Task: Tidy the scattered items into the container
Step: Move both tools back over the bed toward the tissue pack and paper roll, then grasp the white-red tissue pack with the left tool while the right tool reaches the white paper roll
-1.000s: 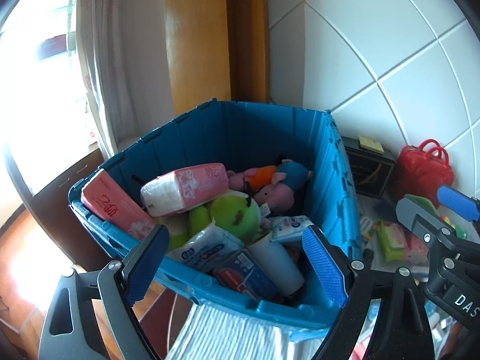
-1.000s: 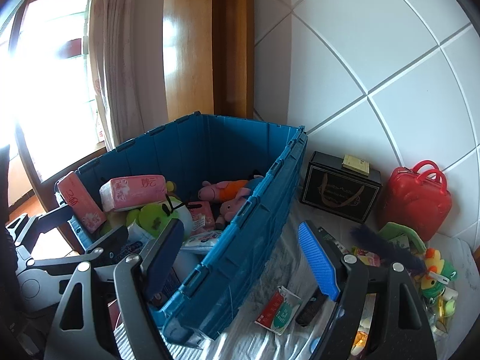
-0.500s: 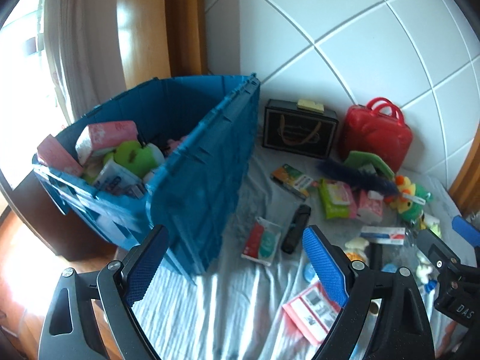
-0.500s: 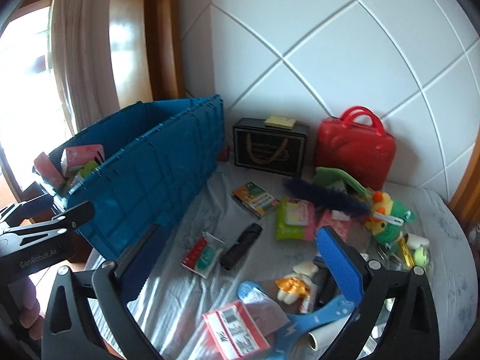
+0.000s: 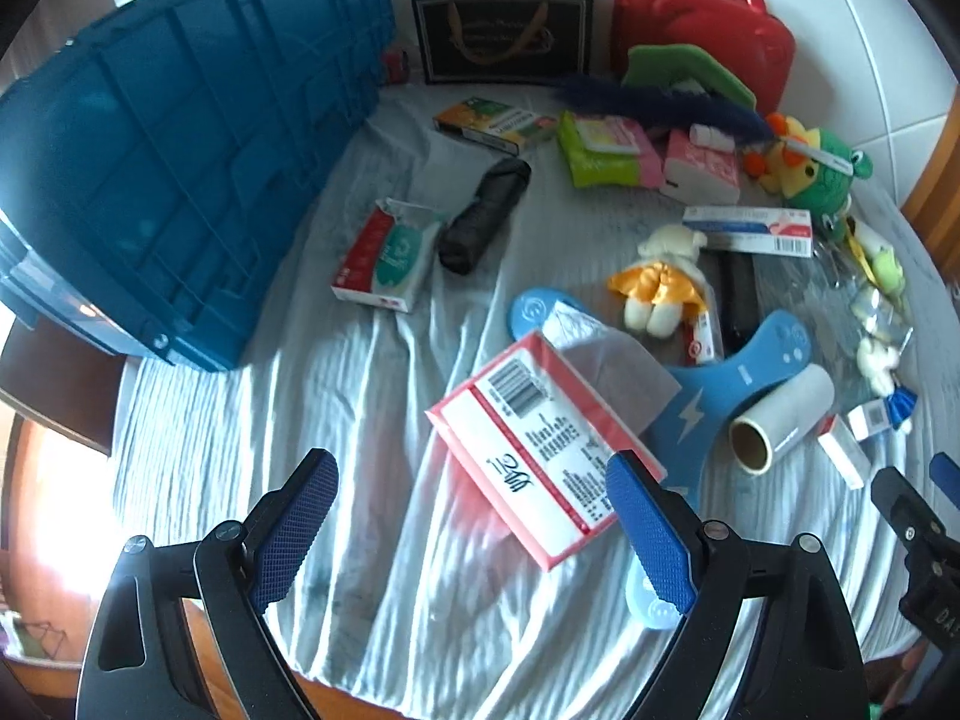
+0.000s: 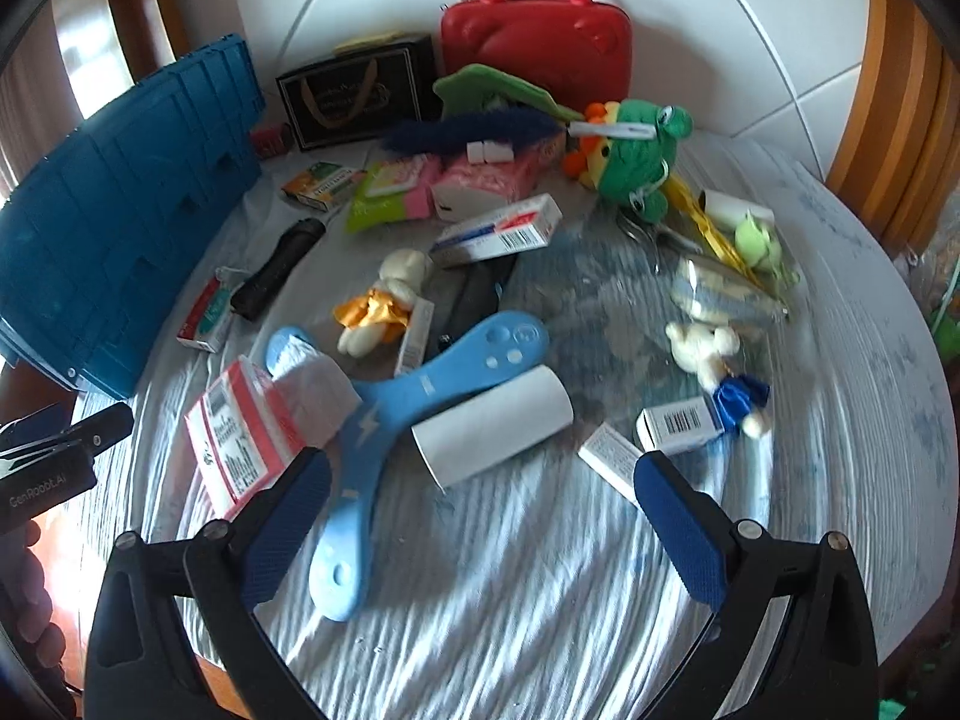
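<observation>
The blue crate (image 5: 180,138) stands at the left of a round table under a pale cloth (image 5: 372,540). Scattered items lie to its right. My left gripper (image 5: 468,465) is open and tilted down over a pink tissue pack (image 5: 540,450), which lies just ahead of its fingertips, untouched. My right gripper (image 6: 480,468) is open wide above a white paper roll (image 6: 492,420) and a blue boomerang-shaped toy (image 6: 420,396), holding nothing. Each gripper shows at the edge of the other's view: the right gripper (image 5: 924,510) and the left gripper (image 6: 60,444).
Further back lie a plush doll in a yellow dress (image 5: 660,288), a black folded umbrella (image 5: 480,216), a red-and-white wipes pack (image 5: 384,258), a green frog plush (image 6: 636,162) and a toothpaste box (image 6: 498,228). A red case (image 6: 540,42) and a black gift bag (image 6: 354,93) stand against the tiled wall.
Both grippers swung right from over the filled crate and dropped towards the scattered items on the cloth. The right gripper's jaws opened wider. The crate's inside is out of sight now.
</observation>
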Demonstrator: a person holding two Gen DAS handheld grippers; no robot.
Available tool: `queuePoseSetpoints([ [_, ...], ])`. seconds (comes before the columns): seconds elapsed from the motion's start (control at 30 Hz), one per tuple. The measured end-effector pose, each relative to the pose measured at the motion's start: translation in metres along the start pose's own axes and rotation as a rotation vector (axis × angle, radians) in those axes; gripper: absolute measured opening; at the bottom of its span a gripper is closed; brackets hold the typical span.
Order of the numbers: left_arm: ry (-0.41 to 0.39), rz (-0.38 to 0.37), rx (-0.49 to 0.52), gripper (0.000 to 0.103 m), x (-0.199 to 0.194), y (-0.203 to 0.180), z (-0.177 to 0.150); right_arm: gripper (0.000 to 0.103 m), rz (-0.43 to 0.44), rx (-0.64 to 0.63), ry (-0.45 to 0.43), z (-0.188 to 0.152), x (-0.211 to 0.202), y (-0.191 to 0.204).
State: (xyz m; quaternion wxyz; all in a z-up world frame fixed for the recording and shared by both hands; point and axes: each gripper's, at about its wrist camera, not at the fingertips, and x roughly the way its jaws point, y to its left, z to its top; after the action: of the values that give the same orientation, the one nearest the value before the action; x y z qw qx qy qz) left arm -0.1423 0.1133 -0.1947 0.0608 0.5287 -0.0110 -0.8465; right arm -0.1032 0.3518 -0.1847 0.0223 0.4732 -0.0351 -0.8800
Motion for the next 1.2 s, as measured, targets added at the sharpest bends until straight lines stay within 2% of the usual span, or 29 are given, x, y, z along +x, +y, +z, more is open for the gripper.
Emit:
queuePoseSetpoints([
  [0.3, 0.137, -0.036, 0.012, 0.092, 0.066, -0.037, -0.008, 0.103, -0.014, 0.026, 0.086, -0.021, 0.038, -0.008],
  [0.37, 0.158, -0.067, -0.001, 0.092, 0.075, -0.04, -0.012, 0.103, -0.013, 0.029, 0.11, -0.026, 0.049, -0.006],
  [0.63, 0.107, -0.061, -0.012, 0.102, 0.083, -0.05, -0.013, 0.103, -0.015, 0.041, 0.178, -0.045, 0.078, 0.002],
  [0.83, 0.103, -0.091, -0.012, 0.101, 0.082, -0.044, -0.016, 0.103, -0.033, 0.063, 0.18, -0.053, 0.08, 0.001],
  [0.97, 0.076, -0.12, 0.042, 0.092, 0.074, -0.032, -0.033, 0.103, -0.006, 0.06, 0.187, -0.057, 0.081, 0.008],
  [1.07, 0.049, -0.074, 0.097, 0.092, 0.063, -0.013, -0.048, 0.103, 0.03, 0.045, 0.182, -0.06, 0.08, 0.019],
  [1.13, 0.021, -0.013, 0.127, 0.092, 0.058, 0.002, -0.053, 0.102, 0.056, 0.035, 0.171, -0.059, 0.079, 0.028],
  [1.2, -0.009, 0.078, 0.151, 0.091, 0.053, 0.016, -0.055, 0.089, 0.072, 0.009, 0.163, -0.057, 0.079, 0.039],
])
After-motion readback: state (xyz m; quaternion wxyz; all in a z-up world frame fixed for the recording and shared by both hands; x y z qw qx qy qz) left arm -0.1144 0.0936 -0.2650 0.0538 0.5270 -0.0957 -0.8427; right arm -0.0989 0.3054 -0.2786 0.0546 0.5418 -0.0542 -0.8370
